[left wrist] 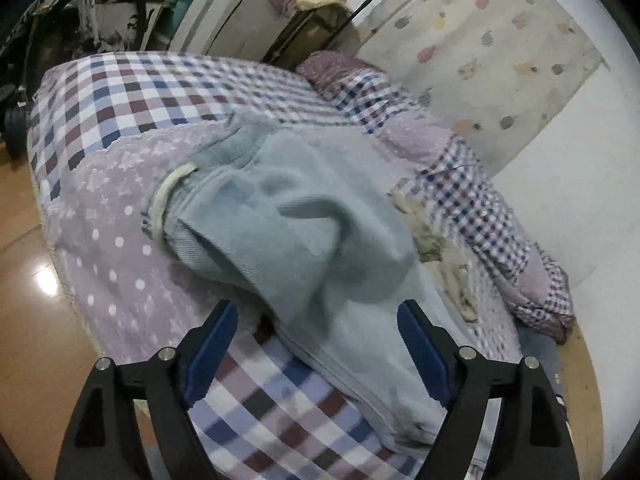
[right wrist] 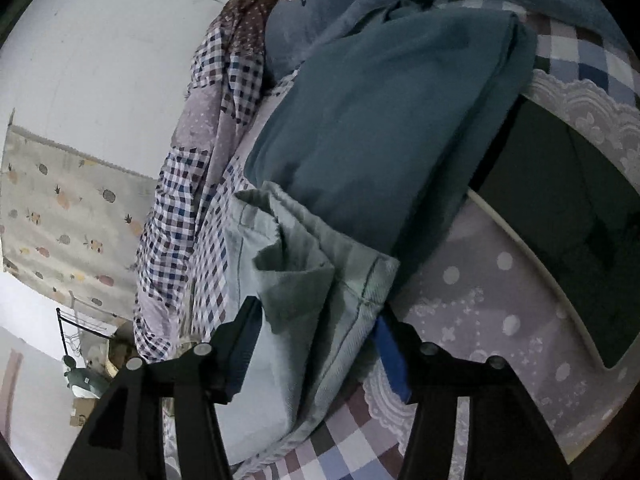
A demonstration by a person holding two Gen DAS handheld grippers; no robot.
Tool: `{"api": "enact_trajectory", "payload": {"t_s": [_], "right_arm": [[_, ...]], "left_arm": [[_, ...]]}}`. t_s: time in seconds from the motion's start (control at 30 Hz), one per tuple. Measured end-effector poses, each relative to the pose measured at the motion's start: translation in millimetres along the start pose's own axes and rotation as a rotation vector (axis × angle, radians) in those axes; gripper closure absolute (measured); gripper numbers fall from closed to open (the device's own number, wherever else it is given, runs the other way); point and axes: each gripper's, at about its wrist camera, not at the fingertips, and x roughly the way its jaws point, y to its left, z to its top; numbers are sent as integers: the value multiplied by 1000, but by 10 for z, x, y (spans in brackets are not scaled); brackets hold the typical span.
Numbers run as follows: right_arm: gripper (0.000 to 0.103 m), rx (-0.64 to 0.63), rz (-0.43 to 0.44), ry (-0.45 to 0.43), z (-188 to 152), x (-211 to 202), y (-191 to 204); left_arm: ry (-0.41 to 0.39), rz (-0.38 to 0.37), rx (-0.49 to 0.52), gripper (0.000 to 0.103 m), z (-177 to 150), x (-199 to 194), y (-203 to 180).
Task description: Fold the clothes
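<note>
Much of the pale blue garment (left wrist: 320,240) was blurred in the left wrist view, and its near end was cut off behind the left gripper (left wrist: 318,344). That gripper's blue pads (left wrist: 212,352) were seen spread wide, with the cloth passing between them; whether either pad touched the fabric could not be made out. The garment was spread across a bed (left wrist: 120,240) covered in lilac dotted and checked bedding, with a pale cord (left wrist: 168,188) lying at its far edge. A crumpled cream cloth (left wrist: 432,232) was seen just beside it, only partly visible.

In the right wrist view the same pale blue garment (right wrist: 304,280) was shown bunched and folded over between the fingers of the right gripper (right wrist: 316,332). Its fingers were held apart, and the fabric filled the gap; a firm pinch could not be confirmed, as the contact was hidden by the folds. A darker teal garment (right wrist: 380,120) was seen lying beyond, touching the pale one, which the left view did not show. A checked quilt (right wrist: 192,184) was heaped against the wall (right wrist: 100,60).
</note>
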Motion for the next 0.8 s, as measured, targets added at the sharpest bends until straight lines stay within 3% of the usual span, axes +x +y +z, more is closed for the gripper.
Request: {"api": "enact_trajectory", "payload": {"t_s": [0.17, 0.47, 0.8], "right_arm": [[43, -52, -26, -10, 9, 55, 78], [43, -56, -58, -18, -19, 102, 122], [43, -114, -126, -25, -20, 177, 204]], "left_arm": [[-19, -93, 155, 18, -247, -105, -504], [111, -289, 479, 17, -934, 201, -1577], [303, -491, 596, 17, -1447, 1055, -2464]]}}
